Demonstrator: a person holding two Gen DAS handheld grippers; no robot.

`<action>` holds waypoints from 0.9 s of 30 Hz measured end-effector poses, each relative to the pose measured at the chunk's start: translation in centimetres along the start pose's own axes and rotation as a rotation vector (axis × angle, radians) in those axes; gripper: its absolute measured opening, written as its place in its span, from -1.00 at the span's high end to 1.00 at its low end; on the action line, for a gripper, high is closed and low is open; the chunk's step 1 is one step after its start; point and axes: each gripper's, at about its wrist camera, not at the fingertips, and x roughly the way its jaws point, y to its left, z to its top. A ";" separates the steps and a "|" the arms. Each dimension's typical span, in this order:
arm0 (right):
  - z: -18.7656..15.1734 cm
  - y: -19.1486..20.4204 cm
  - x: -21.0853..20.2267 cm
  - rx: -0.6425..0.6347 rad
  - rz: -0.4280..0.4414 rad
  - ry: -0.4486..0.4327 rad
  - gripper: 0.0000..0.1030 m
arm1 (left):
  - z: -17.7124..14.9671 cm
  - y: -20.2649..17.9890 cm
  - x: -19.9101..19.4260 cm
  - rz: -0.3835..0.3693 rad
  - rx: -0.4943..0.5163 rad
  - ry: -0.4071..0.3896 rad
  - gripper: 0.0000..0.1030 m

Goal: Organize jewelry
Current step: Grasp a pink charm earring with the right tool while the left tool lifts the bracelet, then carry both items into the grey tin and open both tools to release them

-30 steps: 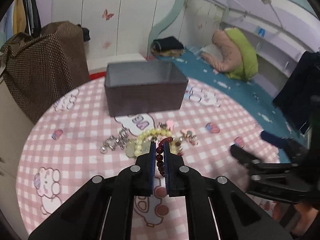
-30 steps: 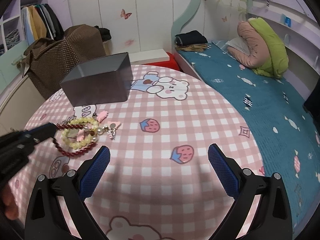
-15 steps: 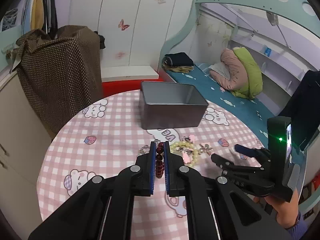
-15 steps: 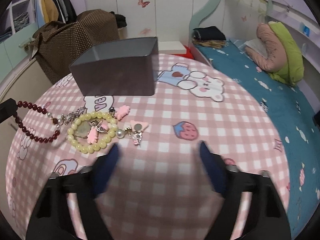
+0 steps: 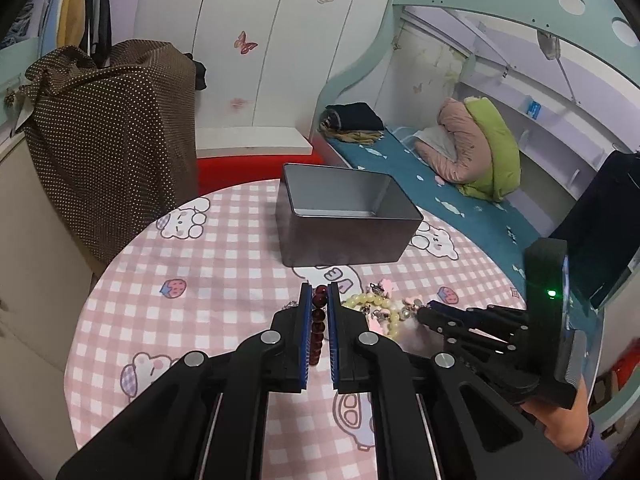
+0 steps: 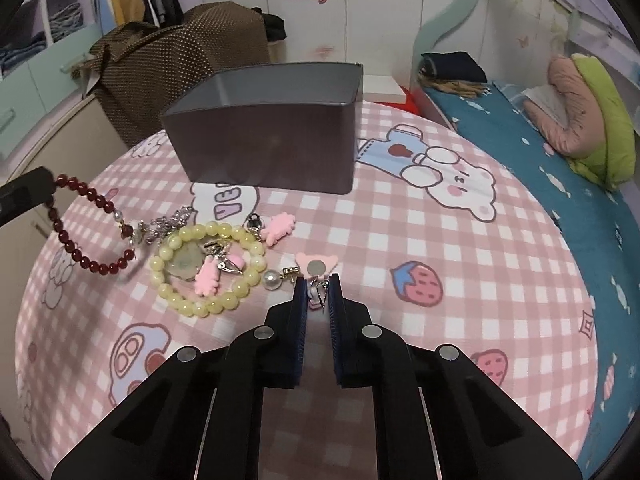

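Both claws are gripping jewellery beside the open grey metal tin (image 5: 344, 216)
Left wrist view: the left gripper (image 5: 319, 312) is clamping the dark red bead bracelet (image 5: 318, 322), lifted off the pink checked tablecloth (image 5: 208, 280); judging by this, it should be carrying the strand over the tin's rim before letting go. Right wrist view: the right gripper (image 6: 318, 294) is pinching shut on the pink bow earring (image 6: 317, 268), a grip the left view is hiding, and the yellow bead bracelet (image 6: 208, 264) is lying just beside it

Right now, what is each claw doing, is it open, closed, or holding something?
Left claw: closed on the dark red bead bracelet.
Right claw: closed on the small pink clip at its tips.
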 end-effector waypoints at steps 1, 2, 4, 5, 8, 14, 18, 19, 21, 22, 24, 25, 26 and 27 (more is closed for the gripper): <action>0.1 -0.2 -0.3 0.002 0.002 -0.007 0.79 | 0.2 -0.1 0.0 -0.005 0.003 -0.004 0.88; 0.3 -0.4 -0.9 0.006 0.005 -0.019 0.79 | 0.5 -0.2 0.0 -0.013 0.005 -0.006 0.88; 1.0 -0.7 -2.2 0.013 0.019 -0.047 0.79 | 1.1 -0.6 -0.1 -0.032 0.010 -0.010 0.88; 1.4 -0.9 -2.9 0.017 0.027 -0.063 0.79 | 1.5 -0.7 -0.1 -0.043 0.014 -0.013 0.88; 2.7 -1.7 -4.3 0.038 0.072 -0.090 0.79 | 2.9 -1.3 -0.3 -0.082 0.029 -0.025 0.88; 6.7 -3.0 -6.4 0.075 0.131 -0.165 0.79 | 7.9 -2.9 -0.3 -0.111 0.094 -0.082 0.88; 9.3 -2.8 -5.9 0.087 0.157 -0.175 0.79 | 10.9 -2.8 1.3 -0.112 0.093 -0.082 0.88; 9.8 -2.7 -5.5 0.091 0.163 -0.169 0.79 | 11.7 -2.7 2.2 -0.103 0.091 -0.076 0.88; 10.7 -2.7 -4.5 0.101 0.174 -0.153 0.79 | 12.3 -2.5 3.7 -0.078 0.093 -0.054 0.88; 11.1 -2.5 -3.8 0.103 0.178 -0.139 0.79 | 12.5 -2.4 4.7 -0.068 0.096 -0.040 0.88; 11.4 -2.2 -2.6 0.107 0.181 -0.117 0.79 | 12.5 -2.1 6.5 -0.049 0.096 0.002 0.88; 11.6 -2.0 -1.9 0.105 0.181 -0.104 0.79 | 12.2 -1.9 7.7 -0.039 0.092 0.029 0.88; 11.7 -1.8 -1.2 0.105 0.182 -0.092 0.79 | 11.9 -1.7 8.4 -0.035 0.092 0.044 0.88; 11.7 -1.7 -0.6 0.104 0.182 -0.082 0.79 | 11.5 -1.4 9.4 -0.027 0.089 0.067 0.88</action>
